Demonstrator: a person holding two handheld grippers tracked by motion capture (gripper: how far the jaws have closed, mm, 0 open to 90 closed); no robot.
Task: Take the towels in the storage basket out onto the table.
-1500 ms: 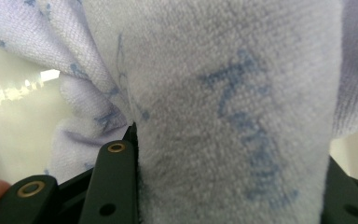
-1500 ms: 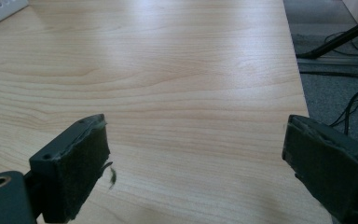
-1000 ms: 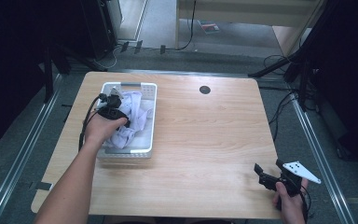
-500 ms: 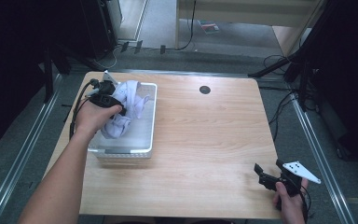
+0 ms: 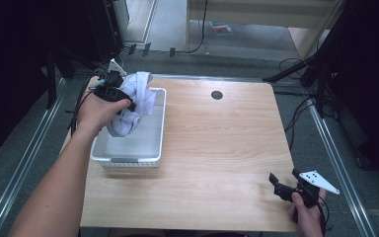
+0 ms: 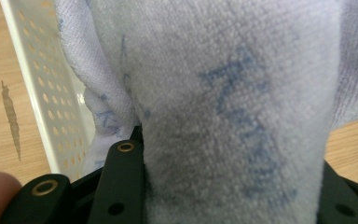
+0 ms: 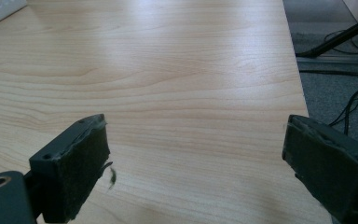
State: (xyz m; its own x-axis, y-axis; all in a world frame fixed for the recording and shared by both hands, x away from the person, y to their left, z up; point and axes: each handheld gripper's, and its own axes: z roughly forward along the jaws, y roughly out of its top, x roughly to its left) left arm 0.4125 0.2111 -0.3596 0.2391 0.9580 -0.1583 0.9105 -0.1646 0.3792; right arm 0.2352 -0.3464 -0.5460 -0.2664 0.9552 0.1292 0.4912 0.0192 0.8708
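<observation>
We see a pale lavender towel [image 5: 131,106] bunched up and lifted, hanging from the left gripper [image 5: 128,102] over the far end of the white perforated basket [image 5: 128,158], its lower folds still down inside the basket walls. In the left gripper view the towel [image 6: 223,107] sits right in front of the jaws, pinched between them, faint blue writing on the nap; the basket wall [image 6: 42,84] runs just to the left of the jaws, wood beyond it. Left gripper [image 6: 228,186] is pressed together on the towel, the left hand [image 5: 98,111] wrapped round its body, cable trailing off the far left table edge. Basket floor nearer the person looks bare. Wooden table [image 5: 217,148] carries a small dark round hole [image 5: 216,95] well to the right of the left gripper. Right gripper [image 5: 282,183] is low at the near right corner, well apart from basket and towel, held by the right hand [image 5: 306,212]. In the right gripper view its jaws stand spread wide, nothing between the pads [image 7: 81,158] but bare table [image 7: 182,84]; right gripper [image 7: 196,172] hovers at the table's right edge
</observation>
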